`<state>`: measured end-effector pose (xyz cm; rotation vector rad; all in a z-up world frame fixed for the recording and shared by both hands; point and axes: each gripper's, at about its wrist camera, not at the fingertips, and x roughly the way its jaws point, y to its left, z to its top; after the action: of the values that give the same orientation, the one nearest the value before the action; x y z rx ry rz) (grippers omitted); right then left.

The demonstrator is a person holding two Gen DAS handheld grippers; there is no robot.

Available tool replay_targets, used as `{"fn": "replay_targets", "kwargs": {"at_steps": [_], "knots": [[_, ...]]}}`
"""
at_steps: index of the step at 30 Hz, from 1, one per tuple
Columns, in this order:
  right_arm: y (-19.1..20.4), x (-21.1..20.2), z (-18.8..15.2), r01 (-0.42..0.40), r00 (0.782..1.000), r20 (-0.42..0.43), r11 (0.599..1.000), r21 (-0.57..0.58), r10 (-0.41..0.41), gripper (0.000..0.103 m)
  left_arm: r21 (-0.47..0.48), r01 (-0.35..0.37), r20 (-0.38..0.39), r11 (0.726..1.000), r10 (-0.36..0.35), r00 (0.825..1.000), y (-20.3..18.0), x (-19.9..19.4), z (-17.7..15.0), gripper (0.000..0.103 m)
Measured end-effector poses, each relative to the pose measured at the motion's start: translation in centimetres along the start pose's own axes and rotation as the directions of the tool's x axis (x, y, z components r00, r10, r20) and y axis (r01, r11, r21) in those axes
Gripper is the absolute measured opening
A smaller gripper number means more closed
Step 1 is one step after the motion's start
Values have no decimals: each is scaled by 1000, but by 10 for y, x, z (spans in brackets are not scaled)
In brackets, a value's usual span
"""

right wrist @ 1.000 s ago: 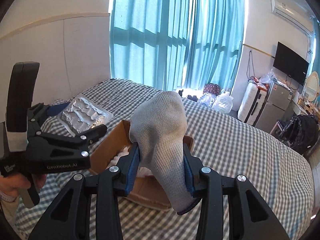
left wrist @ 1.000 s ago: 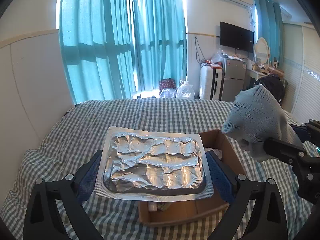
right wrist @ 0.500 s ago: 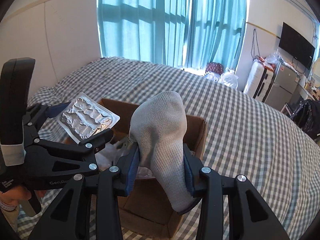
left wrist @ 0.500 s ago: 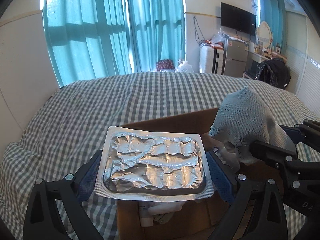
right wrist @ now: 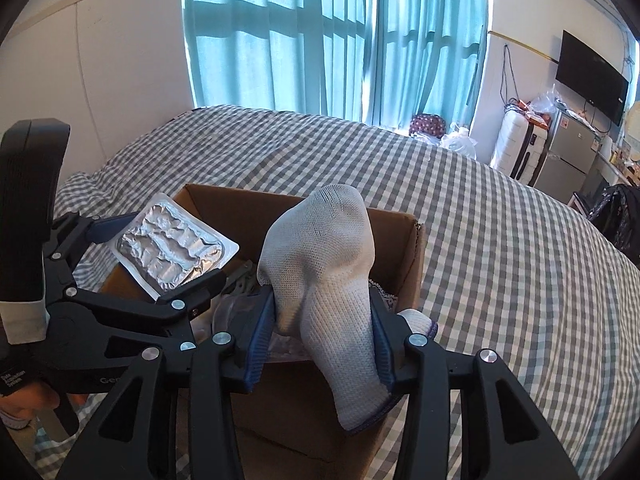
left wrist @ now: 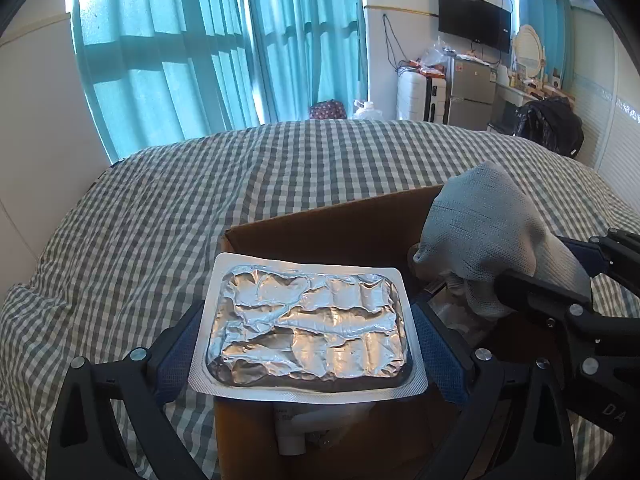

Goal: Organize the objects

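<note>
My left gripper (left wrist: 308,340) is shut on a silver foil blister pack (left wrist: 310,322) and holds it flat over the left part of an open brown cardboard box (left wrist: 320,228). The pack also shows in the right wrist view (right wrist: 172,248). My right gripper (right wrist: 322,320) is shut on a grey-white knit sock (right wrist: 324,268) and holds it above the box (right wrist: 408,264); the sock shows at the right of the left wrist view (left wrist: 480,232). Inside the box lie a white tube (left wrist: 296,436) and several clear plastic items, partly hidden.
The box sits on a bed with a grey and white checked cover (right wrist: 500,220). Teal curtains (left wrist: 224,48) hang behind it. A suitcase, small fridge (left wrist: 472,92) and black bag (left wrist: 552,124) stand at the far right by the wall.
Both grippers have moved forward and down toward the box. The blister pack and the sock now hang over its opening; both stay gripped.
</note>
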<state>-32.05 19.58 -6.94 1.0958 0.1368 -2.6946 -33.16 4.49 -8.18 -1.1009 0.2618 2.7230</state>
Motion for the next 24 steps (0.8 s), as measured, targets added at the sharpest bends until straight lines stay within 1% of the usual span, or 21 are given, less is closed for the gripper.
{"fn": "replay_targets", "kwargs": {"at_steps": [3,5,6,9,11,13,16,20,24], "knots": [[-1,-8,3,0,1000,17,1000,17,0,52,-4,-3,8,1000,3,1000,-1,-2,1,100],[-1,-17,5,6,999,41,1000,26,-7,62,-14,2,22,1000,-1,1000,-1,-7,1,100],[-2,-22,6,13,999,51,999,34,-15,65,-19,5,30,1000,-5,1000,0,-10,2,102],[-4,-38,12,24,996,83,998,56,-29,72,-28,-7,62,1000,8,998,2,-22,4,103],[-5,-51,16,41,994,103,997,67,-48,81,-30,-4,75,1000,6,997,3,-32,8,103],[-5,-65,19,51,991,123,996,77,-60,85,-34,-13,89,999,16,996,4,-43,11,103],[-5,-88,23,64,986,151,994,86,-77,89,-47,-25,115,999,30,993,5,-62,17,103],[-1,-121,24,78,978,188,993,90,-94,92,-77,-13,158,997,25,987,8,-91,20,103],[2,-156,20,94,968,225,992,86,-111,93,-103,-6,204,995,27,979,11,-121,19,103]]}}
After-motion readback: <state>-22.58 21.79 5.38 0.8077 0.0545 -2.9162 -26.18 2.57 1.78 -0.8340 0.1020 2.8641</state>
